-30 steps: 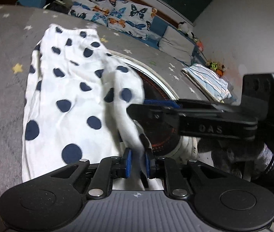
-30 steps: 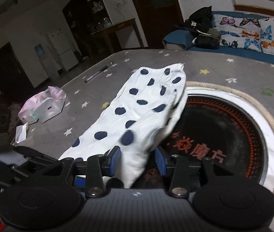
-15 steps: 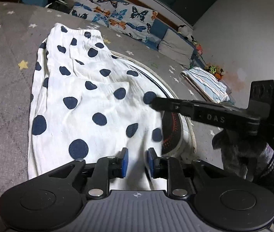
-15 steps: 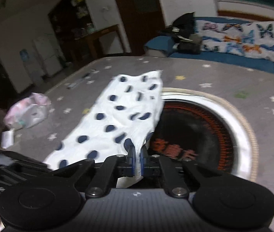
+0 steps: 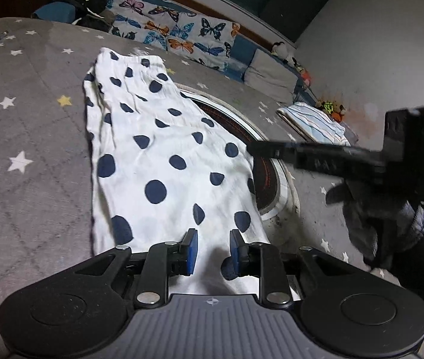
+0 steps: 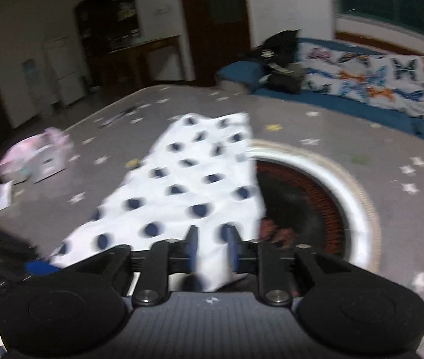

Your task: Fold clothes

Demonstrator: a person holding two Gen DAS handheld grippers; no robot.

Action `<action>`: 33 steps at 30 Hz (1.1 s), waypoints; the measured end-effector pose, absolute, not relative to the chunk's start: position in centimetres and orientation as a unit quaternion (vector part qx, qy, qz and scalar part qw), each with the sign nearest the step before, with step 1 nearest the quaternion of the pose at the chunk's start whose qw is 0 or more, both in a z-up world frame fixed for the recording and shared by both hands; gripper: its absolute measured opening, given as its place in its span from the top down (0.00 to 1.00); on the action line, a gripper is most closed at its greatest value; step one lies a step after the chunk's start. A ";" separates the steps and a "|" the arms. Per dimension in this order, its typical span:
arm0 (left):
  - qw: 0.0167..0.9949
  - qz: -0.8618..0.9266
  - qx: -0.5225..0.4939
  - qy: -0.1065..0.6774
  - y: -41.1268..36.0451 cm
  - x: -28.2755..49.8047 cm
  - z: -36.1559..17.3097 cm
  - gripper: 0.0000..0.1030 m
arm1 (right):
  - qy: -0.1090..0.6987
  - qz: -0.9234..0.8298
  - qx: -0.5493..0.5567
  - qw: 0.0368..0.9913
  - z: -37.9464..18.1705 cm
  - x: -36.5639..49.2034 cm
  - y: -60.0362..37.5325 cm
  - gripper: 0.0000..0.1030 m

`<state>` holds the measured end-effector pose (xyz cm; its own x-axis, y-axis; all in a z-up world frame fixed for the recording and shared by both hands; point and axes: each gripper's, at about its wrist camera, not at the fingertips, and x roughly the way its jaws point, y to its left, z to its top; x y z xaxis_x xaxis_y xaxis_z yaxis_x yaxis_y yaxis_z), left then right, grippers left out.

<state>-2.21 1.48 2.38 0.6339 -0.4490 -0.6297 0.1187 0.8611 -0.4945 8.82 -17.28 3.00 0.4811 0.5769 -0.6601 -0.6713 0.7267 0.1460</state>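
1. Garment: a white cloth with dark blue polka dots [image 5: 164, 161] lies spread flat on a grey star-patterned mat [image 5: 26, 137]. It runs lengthwise away from both cameras.
2. The right-hand edge of the cloth overlaps the rim of a round insert with a white border [image 5: 274, 179] and a dark centre carrying red markings, set in the mat.
3. Left tool [image 5: 211, 249]: the blue-padded fingers [image 5: 192, 251] are spread, standing above the near end of the cloth. The cloth shows in the gap between them. Nothing is clamped.
4. Right tool [image 6: 211, 246]: the fingers are parted, with the near corner of the cloth visible in the gap. The right wrist view is motion-blurred, so contact between pads and fabric cannot be confirmed.
5. In the left wrist view the right tool appears from the side as a long black bar [image 5: 331, 158] reaching in from the right, its tip just over the right edge of the cloth. A gloved hand [image 5: 391, 221] grips its handle.
6. Surroundings, left wrist view: a butterfly-print cover [image 5: 179, 33] lies along the far edge of the mat. A striped folded item [image 5: 313, 122] rests on the mat well right of the cloth.
7. Surroundings, right wrist view: a pale pink bundle [image 6: 32, 158] sits on the mat well left of the cloth. A black bag [image 6: 280, 51] lies on blue cushions at the back.
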 end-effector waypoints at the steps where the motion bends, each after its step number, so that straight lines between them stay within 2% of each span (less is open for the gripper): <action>1: 0.879 -0.159 -0.212 0.397 1.6 -2.3 2.3 0.75 | 0.360 0.371 -0.070 0.853 2.8 8.5 -16.9 0.77; 7: 0.880 -0.154 -0.214 0.396 2.1 -3.8 2.0 0.75 | 0.387 0.374 -0.098 0.837 1.3 7.2 -15.9 0.73; 12: 0.883 -0.147 -0.216 0.389 2.7 -5.2 2.2 0.74 | 0.369 0.385 -0.111 0.838 2.7 4.7 -16.4 0.71; 14: 0.885 -0.145 -0.215 0.387 2.7 -5.7 2.3 0.74 | 0.363 0.399 -0.115 0.834 3.3 3.5 -16.3 0.61; 15: 0.886 -0.144 -0.214 0.386 2.7 -5.9 2.3 0.74 | 0.361 0.408 -0.118 0.830 3.4 2.8 -16.2 0.60; 24: 0.895 -0.135 -0.197 0.378 2.5 -8.3 2.5 0.72 | 0.369 0.451 -0.181 0.792 2.6 -2.8 -16.1 0.57; 33: 0.905 -0.156 -0.143 0.368 0.3 -11.0 3.1 0.70 | 0.338 0.483 -0.197 0.783 3.8 -7.0 -17.0 0.55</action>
